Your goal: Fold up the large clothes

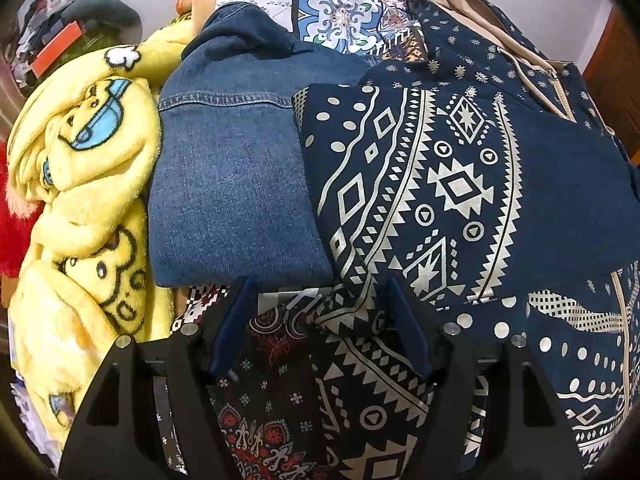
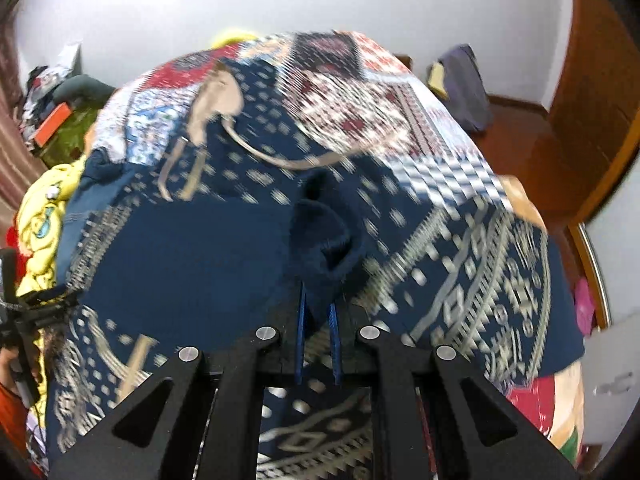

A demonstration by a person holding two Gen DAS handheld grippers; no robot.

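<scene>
- Lying spread over the patterned bedspread (image 1: 340, 12), the navy printed hoodie (image 1: 460, 184) covers the bed's near and right portions; its hood points toward the far edge.
- Right gripper (image 2: 319, 320): fingers nearly together, clamped on a navy cuff of the hoodie.
- Left gripper (image 1: 320, 328): fingers apart, hovering over the hoodie's near edge.
- Folded denim garment (image 1: 232, 184) lies just left of the hoodie, beside a yellow fleece blanket (image 1: 84, 200).

Counted on the bed: one navy patterned hoodie (image 1: 460, 184), one folded denim piece (image 1: 232, 184), one yellow cartoon blanket (image 1: 80, 200), one patchwork bedspread (image 1: 340, 12). Two grippers seen.
</scene>
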